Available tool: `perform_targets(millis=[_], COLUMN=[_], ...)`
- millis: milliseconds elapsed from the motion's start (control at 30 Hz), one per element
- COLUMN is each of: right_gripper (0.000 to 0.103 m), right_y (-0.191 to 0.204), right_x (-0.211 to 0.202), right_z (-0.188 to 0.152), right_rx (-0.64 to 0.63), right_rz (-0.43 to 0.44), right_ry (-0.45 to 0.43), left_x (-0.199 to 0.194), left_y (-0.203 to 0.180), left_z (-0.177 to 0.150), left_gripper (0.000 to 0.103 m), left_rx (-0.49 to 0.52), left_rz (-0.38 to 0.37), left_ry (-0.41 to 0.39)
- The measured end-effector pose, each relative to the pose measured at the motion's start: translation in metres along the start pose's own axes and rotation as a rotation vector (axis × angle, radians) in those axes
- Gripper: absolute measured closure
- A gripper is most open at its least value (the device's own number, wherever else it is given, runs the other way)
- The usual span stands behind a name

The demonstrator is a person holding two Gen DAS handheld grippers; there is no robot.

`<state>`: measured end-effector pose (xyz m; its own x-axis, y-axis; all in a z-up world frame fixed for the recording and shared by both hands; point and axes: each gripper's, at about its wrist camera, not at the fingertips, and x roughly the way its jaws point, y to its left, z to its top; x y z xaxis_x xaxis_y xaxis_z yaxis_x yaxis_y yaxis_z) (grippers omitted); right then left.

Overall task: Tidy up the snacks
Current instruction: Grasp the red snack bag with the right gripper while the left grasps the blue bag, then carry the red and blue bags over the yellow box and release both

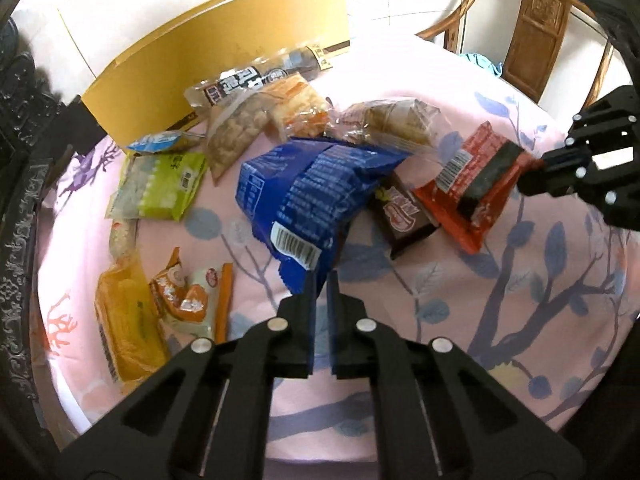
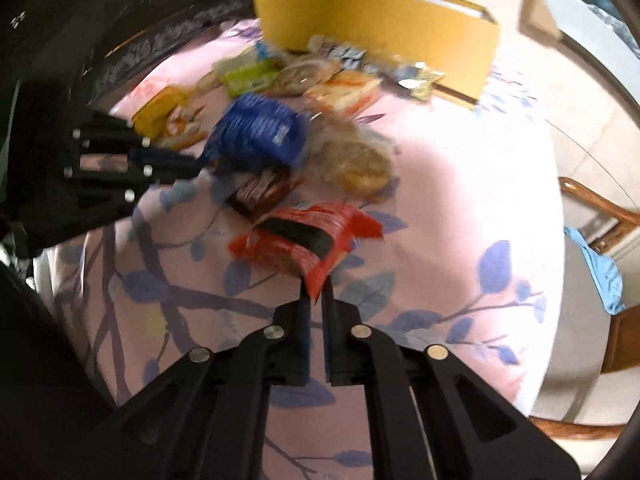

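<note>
Left tool: clamped on bottom seam of blue snack bag, bag lifted at that corner, upper end near the middle of the pile. Right tool: pinched shut on corner of red snack packet with black band, packet raised off pink floral cloth covering the bench; same packet seen from left wrist view at right, held by the other tool. Step in hand, by judgement: paired pickup done, both packets gripped, carry not yet made. Next move calls for: lifting clear of the brown chocolate-style packet lying between and partly under the two, then transfer toward the yellow cardboard box at the far edge of the bench, presumed destination; thin crinkly film held by one corner only, so slow swing advised against slipping. Count, left wrist view: blue bags, one; red packets, one; brown packets, one; green packets, one; clear bags of pale puffs, one; orange-trimmed cracker packs, one; clear-wrapped pastries, one; yellow packs, one; orange-and-white packs, one; long dark-labelled clear pack by box, one. Further small packets near box: too blurred to count. Wooden chair beyond bench.
</note>
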<state>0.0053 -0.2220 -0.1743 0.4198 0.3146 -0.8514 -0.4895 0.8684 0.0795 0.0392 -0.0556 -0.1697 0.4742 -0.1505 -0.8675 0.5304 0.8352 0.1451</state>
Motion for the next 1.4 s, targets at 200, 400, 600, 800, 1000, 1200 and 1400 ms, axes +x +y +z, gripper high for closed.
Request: perform_targets(millis=[200,400,600,800,1000,1200,1400], right_gripper=[0.102,0.001,0.001,0.001,0.061,0.063,0.063], right_y=[-0.008,-0.017,-0.015,-0.011,-0.002,-0.016,-0.023], right_x=[-0.02,-0.015,0.002,0.037,0.036,0.02,-0.026], right_z=[0.0,-0.004,0.002,0.01,0.006,0.0,0.007], right_rx=[0.052,0.177,0.354,0.328,0.232,0.33,0.377], right_rz=[0.018,-0.048,-0.042,-0.107,-0.151,-0.097,-0.059], right_ry=[-0.04,-0.001,-0.063,-0.03,-0.066,-0.067,-0.165], left_x=[-0.023,-0.029,-0.03,0.01,0.041,0.026,0.007], left_y=[0.015,0.035,0.035,0.004,-0.001,0.001,0.013], left_z=[0.004,0.002,0.004,0.027,0.042,0.035,0.034], left_gripper=[0.103,0.059,0.002,0.002,0.017,0.047,0.049], left_rx=[-0.07,-0.129,-0.183,-0.012,0.072,0.116,0.021], left_rz=[-0.029,0.088,0.076,0.148,0.003,-0.014,-0.04], left_ry=[-0.069,-0.094,-0.159,-0.138,-0.144,-0.088,-0.079])
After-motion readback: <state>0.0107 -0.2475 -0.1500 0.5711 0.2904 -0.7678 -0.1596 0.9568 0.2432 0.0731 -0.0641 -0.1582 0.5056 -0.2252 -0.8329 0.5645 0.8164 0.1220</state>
